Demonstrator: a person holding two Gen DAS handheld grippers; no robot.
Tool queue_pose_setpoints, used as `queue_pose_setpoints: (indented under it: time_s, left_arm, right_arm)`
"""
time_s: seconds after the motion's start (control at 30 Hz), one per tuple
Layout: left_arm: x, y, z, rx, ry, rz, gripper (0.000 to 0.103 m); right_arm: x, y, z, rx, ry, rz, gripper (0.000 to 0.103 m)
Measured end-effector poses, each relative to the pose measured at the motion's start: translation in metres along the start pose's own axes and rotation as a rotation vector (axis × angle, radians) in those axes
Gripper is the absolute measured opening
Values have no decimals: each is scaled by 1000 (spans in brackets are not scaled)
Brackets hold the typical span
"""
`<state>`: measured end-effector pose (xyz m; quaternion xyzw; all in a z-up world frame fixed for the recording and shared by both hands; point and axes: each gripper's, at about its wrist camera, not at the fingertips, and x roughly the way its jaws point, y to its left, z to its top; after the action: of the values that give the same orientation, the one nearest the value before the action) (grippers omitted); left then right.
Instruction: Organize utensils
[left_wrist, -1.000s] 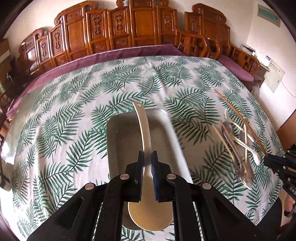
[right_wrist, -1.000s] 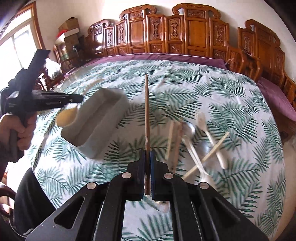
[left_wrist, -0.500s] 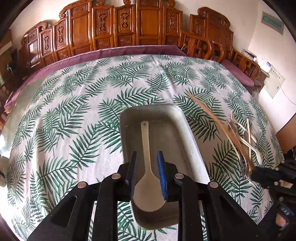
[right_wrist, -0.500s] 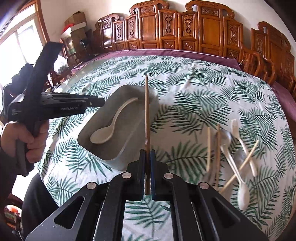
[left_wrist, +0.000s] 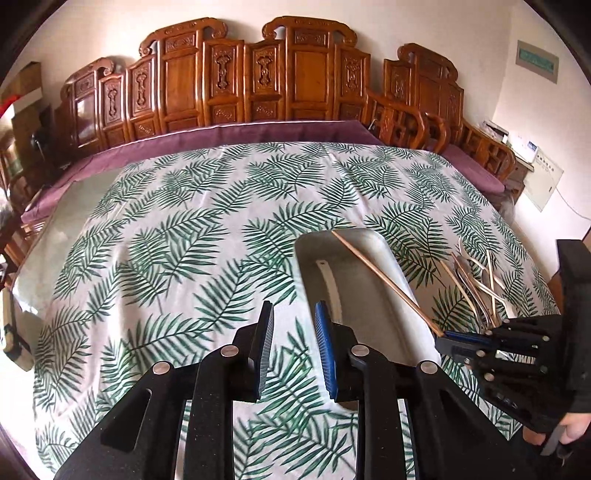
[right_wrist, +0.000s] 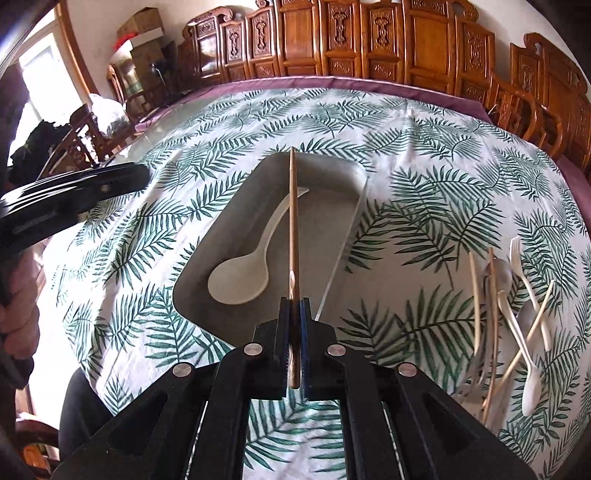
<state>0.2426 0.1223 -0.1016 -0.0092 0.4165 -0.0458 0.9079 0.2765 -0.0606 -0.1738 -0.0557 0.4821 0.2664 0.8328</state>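
Chopstick (right_wrist: 293, 221) over the tray (right_wrist: 332, 236)
Right gripper (right_wrist: 294, 306) clamps its thick end; light, stiff, slippery, so hold firmly. Left gripper (left_wrist: 293, 325) fingers apart, empty

One grey rectangular plastic tray (right_wrist: 334, 229) sits on the one palm-leaf-patterned tablecloth (right_wrist: 424, 147). One cream plastic spoon (right_wrist: 243, 275) lies inside the tray, and one brown wooden chopstick (right_wrist: 293, 229) reaches over it. In the loose pile of utensils (right_wrist: 506, 314) beside the tray, the right wrist view shows at least one white plastic fork (right_wrist: 524, 273), one white plastic spoon (right_wrist: 526, 384) and three pale wooden chopsticks (right_wrist: 474, 295); the metal pieces there are too blurred to count. Two black two-finger grippers appear, the left gripper (left_wrist: 293, 345) and the right gripper (right_wrist: 294, 343).
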Motion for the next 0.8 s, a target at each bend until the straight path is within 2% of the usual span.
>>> queue_pose_setpoints:
  time_s: [0.33,0.57,0.8]
  left_arm:
    - [-16,19,-6,-14,-19,2,22]
    - [-20,24,-7,-21,-25,6,25]
    - [-23,14,-8,-7,-31,1,26]
  right_arm:
    - [18,10,13,40,34,-43,6]
    - [17,19,18,-19,-15,-20,7]
    - [-5,-1,11,-14,-67,11,7]
